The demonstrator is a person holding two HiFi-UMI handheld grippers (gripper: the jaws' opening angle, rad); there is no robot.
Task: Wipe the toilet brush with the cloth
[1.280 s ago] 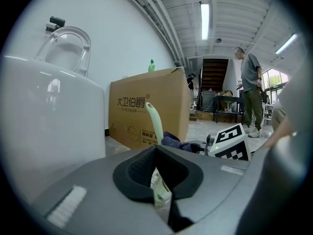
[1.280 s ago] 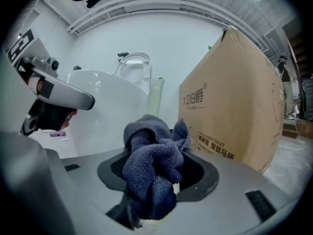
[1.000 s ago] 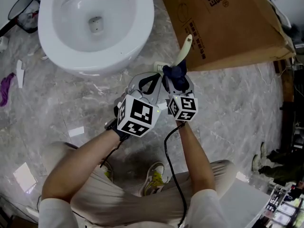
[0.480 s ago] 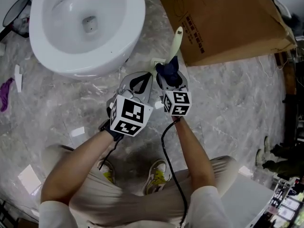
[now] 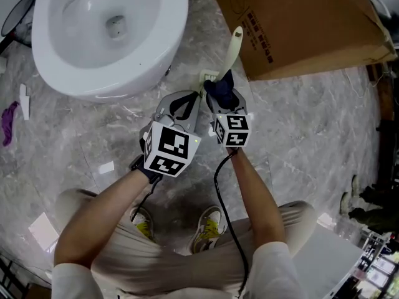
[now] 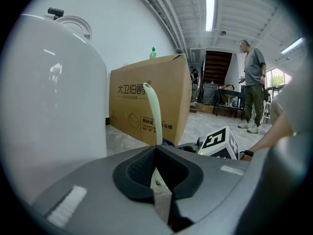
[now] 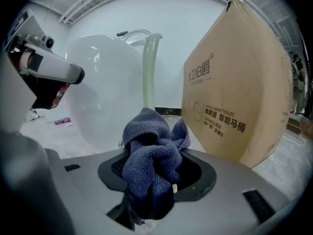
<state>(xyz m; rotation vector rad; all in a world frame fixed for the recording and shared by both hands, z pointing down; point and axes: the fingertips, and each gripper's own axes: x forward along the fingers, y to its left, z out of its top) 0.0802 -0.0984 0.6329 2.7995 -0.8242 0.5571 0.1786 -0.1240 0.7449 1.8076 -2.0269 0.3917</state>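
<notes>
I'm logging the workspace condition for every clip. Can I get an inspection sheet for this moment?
Surface: grey marble floor, no spills seen.
Job's things: toilet brush, pale handle pointing away from the person; dark blue cloth bunched close to the handle, contact unclear.
Clutter: paper scraps and a purple item on the floor at left.
Grippers: left gripper shut on the toilet brush; right gripper shut on the cloth.
Cables: black cable trailing from the right gripper along the forearm.
Surroundings: white toilet, cardboard box, dark bin, a person standing far behind.
</notes>
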